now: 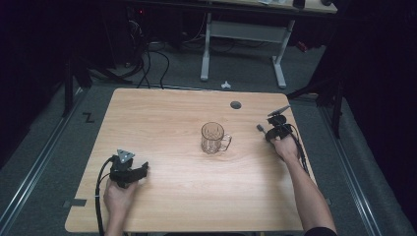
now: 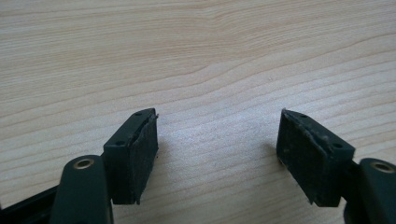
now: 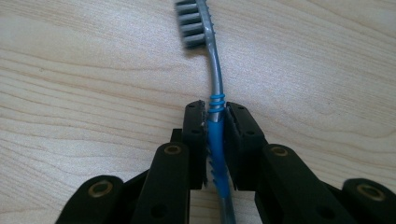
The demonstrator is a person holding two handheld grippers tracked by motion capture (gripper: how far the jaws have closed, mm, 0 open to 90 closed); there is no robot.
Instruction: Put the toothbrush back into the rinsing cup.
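Lying between closed jaws: toothbrush [image 3: 215, 116]

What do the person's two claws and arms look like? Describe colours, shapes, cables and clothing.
Both claws are black. The left claw carries a grey three-cornered plate and trails a black cable; its jaws have flat rectangular pads. The right claw also trails a cable. The forearms are bare, with a dark sleeve edge on the right arm.

- A glass mug [image 1: 213, 137] stands near the middle of the worktop [image 1: 162, 113].
- The left tongs [image 1: 142, 169] rest at the near left.
- The right tongs [image 1: 263, 130], right of the mug, hold a toothbrush [image 3: 212, 88] over the worktop.
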